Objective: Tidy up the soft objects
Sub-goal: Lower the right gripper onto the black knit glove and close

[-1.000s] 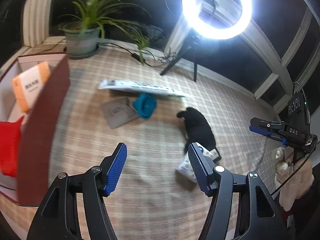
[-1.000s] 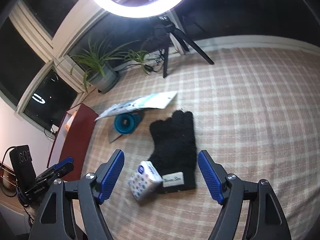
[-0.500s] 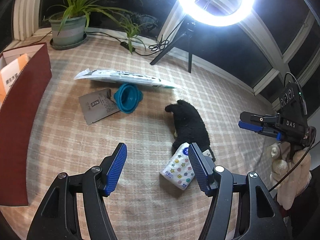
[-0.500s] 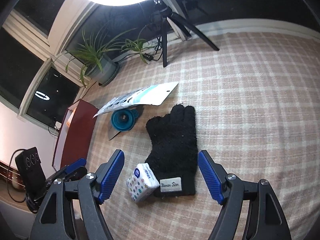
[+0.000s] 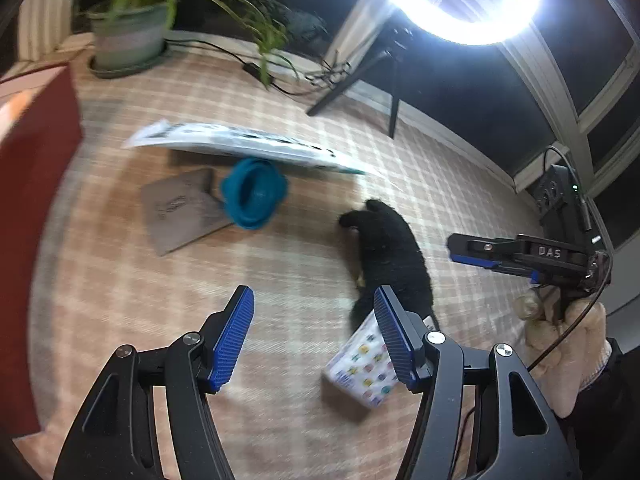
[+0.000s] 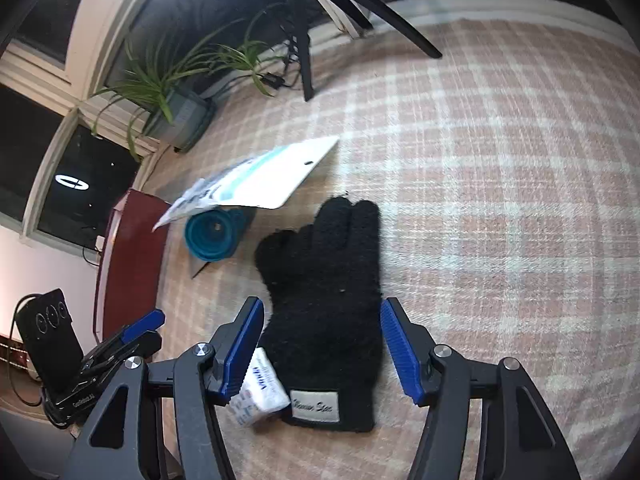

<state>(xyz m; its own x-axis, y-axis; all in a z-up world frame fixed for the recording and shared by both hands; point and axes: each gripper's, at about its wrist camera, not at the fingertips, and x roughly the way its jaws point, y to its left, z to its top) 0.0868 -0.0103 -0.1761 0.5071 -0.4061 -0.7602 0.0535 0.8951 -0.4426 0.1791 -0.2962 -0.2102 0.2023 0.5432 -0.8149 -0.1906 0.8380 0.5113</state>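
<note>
Right wrist view: the right gripper [image 6: 322,346] has dropped closer, jaws apart and now straddling the black glove [image 6: 324,300] on the plaid table [image 6: 500,200] — grasp looks imminent. Beside the glove's cuff, the tissue pack [image 6: 260,394]; left gripper [image 5: 314,338] spread, empty.

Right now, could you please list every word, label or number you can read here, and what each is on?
"DAS": on the right gripper, seen from the left wrist.
Black glove: script on its cuff label, not clearly legible.
Tissue pack: blue lettering, too blurred.
White package, grey card: print unreadable.
</note>
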